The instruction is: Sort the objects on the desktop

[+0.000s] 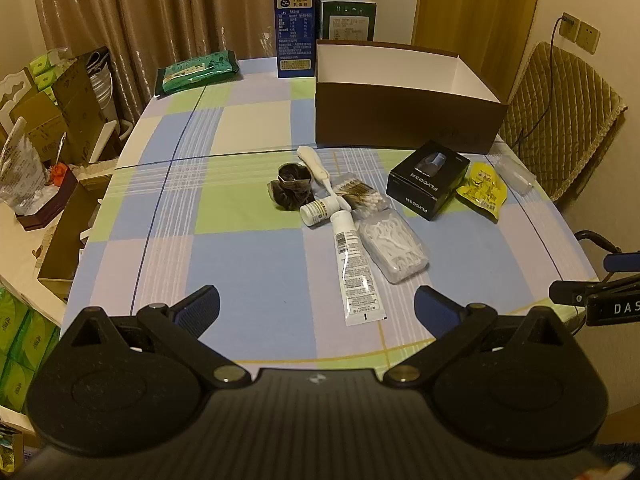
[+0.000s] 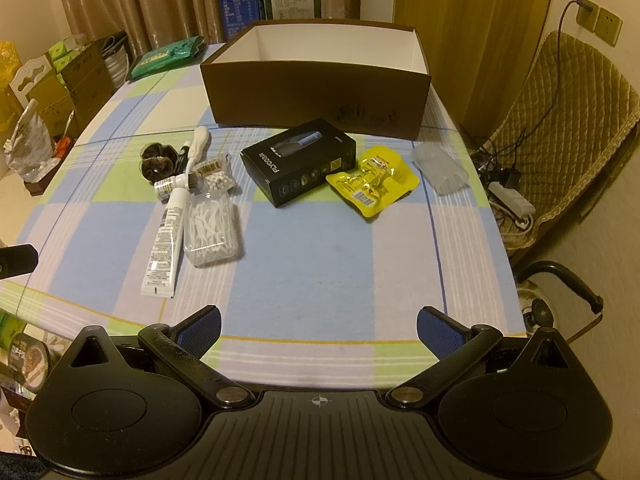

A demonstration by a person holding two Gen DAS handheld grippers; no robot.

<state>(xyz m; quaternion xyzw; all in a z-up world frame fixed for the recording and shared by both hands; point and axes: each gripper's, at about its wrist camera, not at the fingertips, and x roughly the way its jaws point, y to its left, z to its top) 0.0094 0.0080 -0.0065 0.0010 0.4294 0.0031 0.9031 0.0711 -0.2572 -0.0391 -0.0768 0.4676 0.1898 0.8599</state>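
A brown open box (image 1: pixel 404 118) (image 2: pixel 316 92) with a white inside stands at the back of the checked tablecloth. In front of it lie a black product box (image 1: pixel 428 178) (image 2: pixel 298 160), a yellow snack packet (image 1: pixel 483 190) (image 2: pixel 372 182), a clear plastic case (image 2: pixel 440 168), a white tube (image 1: pixel 354 270) (image 2: pixel 164 236), a case of floss picks (image 1: pixel 394 246) (image 2: pixel 210 232), cotton swabs (image 1: pixel 360 196), a small white bottle (image 1: pixel 318 212), a white brush (image 1: pixel 316 166) and a dark scrunchie (image 1: pixel 292 186) (image 2: pixel 156 162). My left gripper (image 1: pixel 316 308) and right gripper (image 2: pixel 318 326) hover open near the front edge, holding nothing.
A blue carton (image 1: pixel 294 24) and a green box (image 1: pixel 346 16) stand behind the brown box, with a green wipes pack (image 1: pixel 198 70) at the back left. A padded chair (image 2: pixel 560 128) and cables sit to the right. Cardboard boxes (image 1: pixel 68 108) crowd the left side.
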